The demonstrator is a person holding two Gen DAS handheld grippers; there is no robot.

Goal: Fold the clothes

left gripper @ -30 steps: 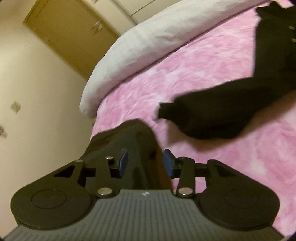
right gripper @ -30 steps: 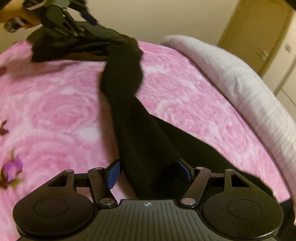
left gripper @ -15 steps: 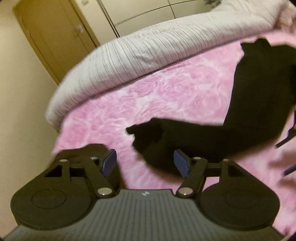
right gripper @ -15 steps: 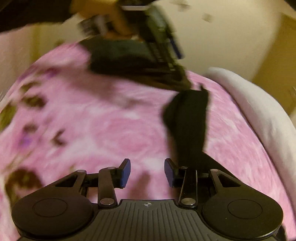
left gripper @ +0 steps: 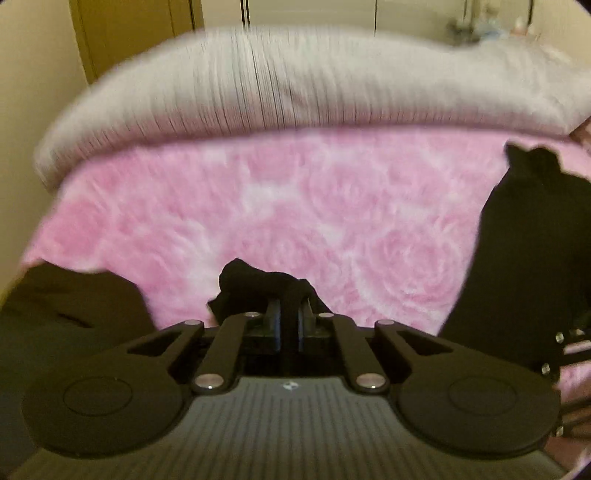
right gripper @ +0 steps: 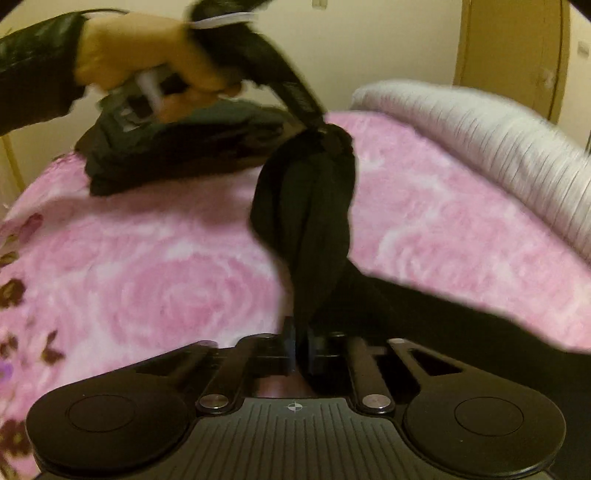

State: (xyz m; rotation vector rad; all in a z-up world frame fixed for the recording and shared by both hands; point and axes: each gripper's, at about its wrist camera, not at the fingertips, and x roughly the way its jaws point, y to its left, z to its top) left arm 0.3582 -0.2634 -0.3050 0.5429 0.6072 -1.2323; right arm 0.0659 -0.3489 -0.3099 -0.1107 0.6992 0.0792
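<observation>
Pink rose-patterned blanket (left gripper: 295, 206), grey ribbed bedding (left gripper: 295, 85) along its far edge, wooden door (right gripper: 509, 48) beyond.

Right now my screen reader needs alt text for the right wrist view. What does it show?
The right gripper is shut on a black garment, which stretches up to the left gripper held in the person's hand. Below lies a pink rose-patterned blanket, with a grey striped duvet to the right.

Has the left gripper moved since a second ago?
Yes. The left gripper swung right along the grey quilt, away from the brown door, and shut on the black garment.
</observation>
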